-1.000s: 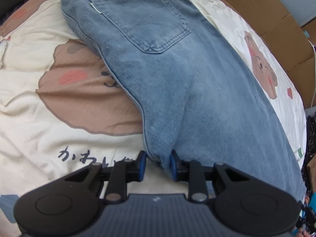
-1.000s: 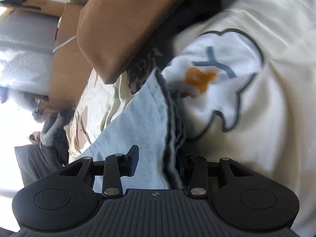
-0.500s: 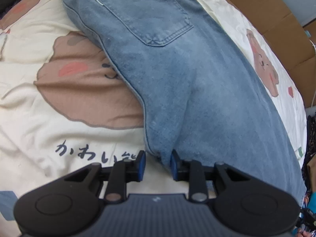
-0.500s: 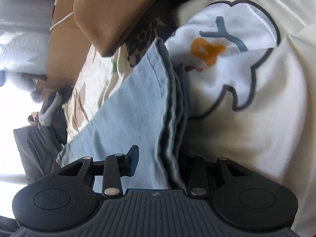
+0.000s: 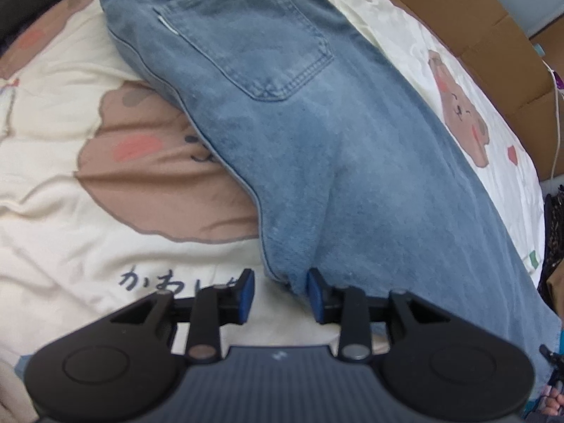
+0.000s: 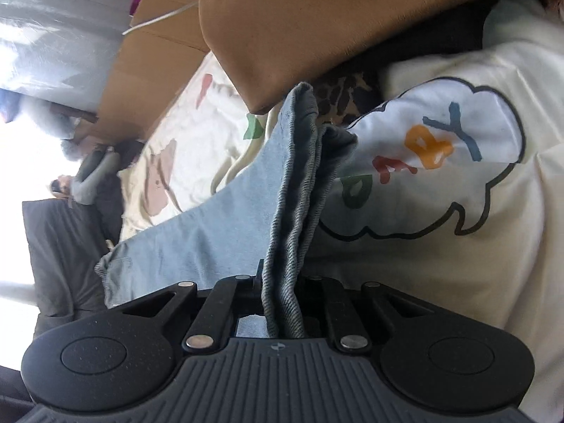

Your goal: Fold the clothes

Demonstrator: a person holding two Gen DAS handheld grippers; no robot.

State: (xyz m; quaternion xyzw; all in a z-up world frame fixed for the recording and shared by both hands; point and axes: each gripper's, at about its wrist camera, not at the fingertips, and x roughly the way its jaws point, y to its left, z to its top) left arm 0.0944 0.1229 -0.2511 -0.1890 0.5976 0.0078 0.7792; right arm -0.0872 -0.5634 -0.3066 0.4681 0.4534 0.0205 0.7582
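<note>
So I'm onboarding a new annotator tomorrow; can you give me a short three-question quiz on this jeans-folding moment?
1. True or false: the right gripper is clamped on a bunched hem of the light blue denim jeans.
2. What lies between the left gripper's blue pads: A) a fold of denim, untouched on the left side, B) a sock, C) nothing?
3. What animal is printed on the cream bedsheet under the jeans?

Key: 1 true. 2 A; its jaws are opening. 3 a brown bear.
</note>
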